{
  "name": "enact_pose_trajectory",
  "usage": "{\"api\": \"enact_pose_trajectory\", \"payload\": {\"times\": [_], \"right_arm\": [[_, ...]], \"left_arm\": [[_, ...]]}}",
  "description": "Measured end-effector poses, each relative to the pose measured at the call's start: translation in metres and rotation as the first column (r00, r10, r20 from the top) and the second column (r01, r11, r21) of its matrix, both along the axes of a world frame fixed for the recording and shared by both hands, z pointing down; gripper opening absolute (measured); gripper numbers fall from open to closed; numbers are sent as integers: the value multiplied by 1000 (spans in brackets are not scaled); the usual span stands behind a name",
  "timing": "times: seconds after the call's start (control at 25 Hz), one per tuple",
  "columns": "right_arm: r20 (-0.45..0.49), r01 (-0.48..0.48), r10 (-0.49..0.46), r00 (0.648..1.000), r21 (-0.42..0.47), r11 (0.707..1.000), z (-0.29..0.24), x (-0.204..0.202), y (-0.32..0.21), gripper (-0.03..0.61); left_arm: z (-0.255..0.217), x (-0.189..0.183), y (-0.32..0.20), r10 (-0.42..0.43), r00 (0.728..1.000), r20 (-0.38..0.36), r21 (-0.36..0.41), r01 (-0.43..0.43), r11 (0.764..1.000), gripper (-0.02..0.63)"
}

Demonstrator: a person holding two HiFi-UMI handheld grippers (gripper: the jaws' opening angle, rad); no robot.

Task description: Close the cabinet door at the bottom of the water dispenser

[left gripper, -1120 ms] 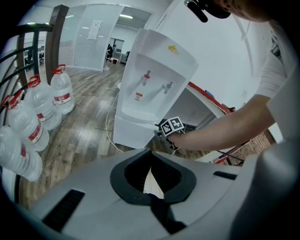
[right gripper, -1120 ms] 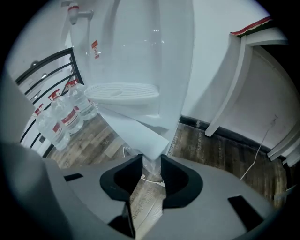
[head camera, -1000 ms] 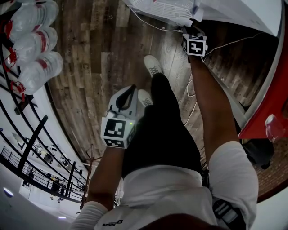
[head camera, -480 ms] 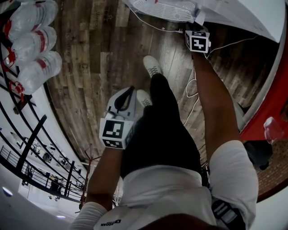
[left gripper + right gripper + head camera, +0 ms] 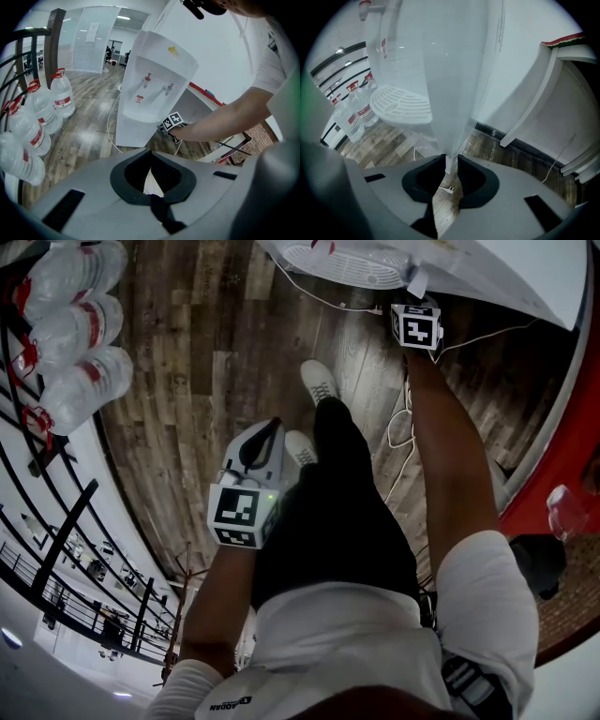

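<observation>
**Door edge in hand**

My left gripper (image 5: 149, 174) idles, jaws together on nothing. Low on the water dispenser (image 5: 152, 89) the cabinet door (image 5: 454, 79) stands open, its free edge pinched in my right gripper (image 5: 449, 165). I judge it light, stiff, slick — I'd keep that edge and swing gently.

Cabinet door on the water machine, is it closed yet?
Not yet. Done: the right claw is at the cabinet door, pinching its edge. In hand: the door stands open, edge-on to that claw. Left: swing it shut against the water dispenser. The left claw is shut and empty.
</observation>
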State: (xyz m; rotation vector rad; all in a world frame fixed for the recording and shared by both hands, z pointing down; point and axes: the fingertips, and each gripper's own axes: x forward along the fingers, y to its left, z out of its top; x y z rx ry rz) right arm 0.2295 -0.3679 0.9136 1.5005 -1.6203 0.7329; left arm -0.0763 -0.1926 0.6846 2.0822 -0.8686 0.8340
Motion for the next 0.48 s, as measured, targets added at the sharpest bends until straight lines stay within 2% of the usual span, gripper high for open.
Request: {"api": "enact_pose_trajectory", "payload": {"times": [0.28,0.48], "right_arm": [[-4,-21,21,1000,-12,1000,-20,0,17,94],[6,-49,49,999,22,999,-63,-7,35,89]], "left_arm": [[-21,2,4,10,1000,-15,40,-10,999,0],[-52,1,20,18,999,-35,83,-15,996,0]]}}
